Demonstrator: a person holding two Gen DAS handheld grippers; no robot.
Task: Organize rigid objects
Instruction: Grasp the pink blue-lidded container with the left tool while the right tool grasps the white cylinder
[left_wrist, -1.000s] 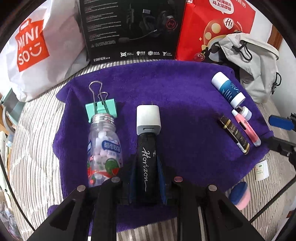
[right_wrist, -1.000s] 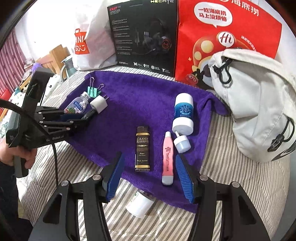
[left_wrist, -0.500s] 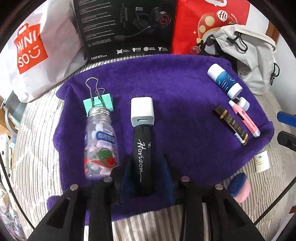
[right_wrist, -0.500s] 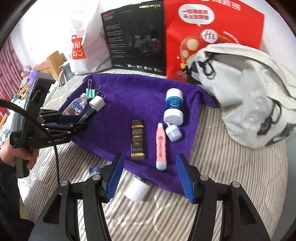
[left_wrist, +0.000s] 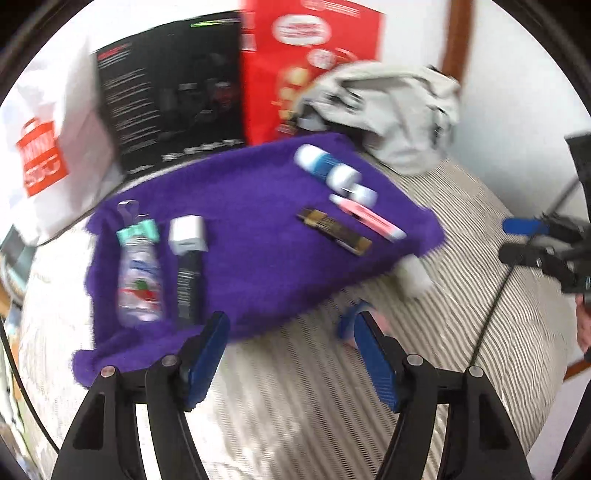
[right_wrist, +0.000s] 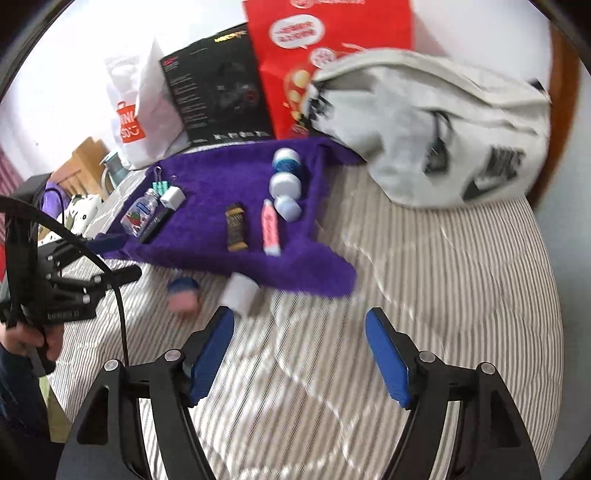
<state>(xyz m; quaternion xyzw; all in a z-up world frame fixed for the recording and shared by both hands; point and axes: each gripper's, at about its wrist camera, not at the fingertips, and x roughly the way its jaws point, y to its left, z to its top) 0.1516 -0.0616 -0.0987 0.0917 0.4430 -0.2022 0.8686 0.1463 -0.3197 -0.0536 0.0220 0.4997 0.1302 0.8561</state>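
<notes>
A purple towel (right_wrist: 207, 258) on a striped bed holds two tidy groups: a mint bottle (left_wrist: 139, 284), white charger (left_wrist: 187, 234) and black tube (left_wrist: 189, 284) at one side, a gold-black tube (left_wrist: 334, 230), pink tube (left_wrist: 365, 218) and blue-white bottle (left_wrist: 325, 168) at the other. The sorting looks mostly done, but a white tube (right_wrist: 241, 293) and a blue-pink round item (right_wrist: 183, 293) lie off the towel, just beside its near edge. The left gripper (left_wrist: 291, 350) and right gripper (right_wrist: 299, 354) hover over the bedding, jaws spread and empty.
</notes>
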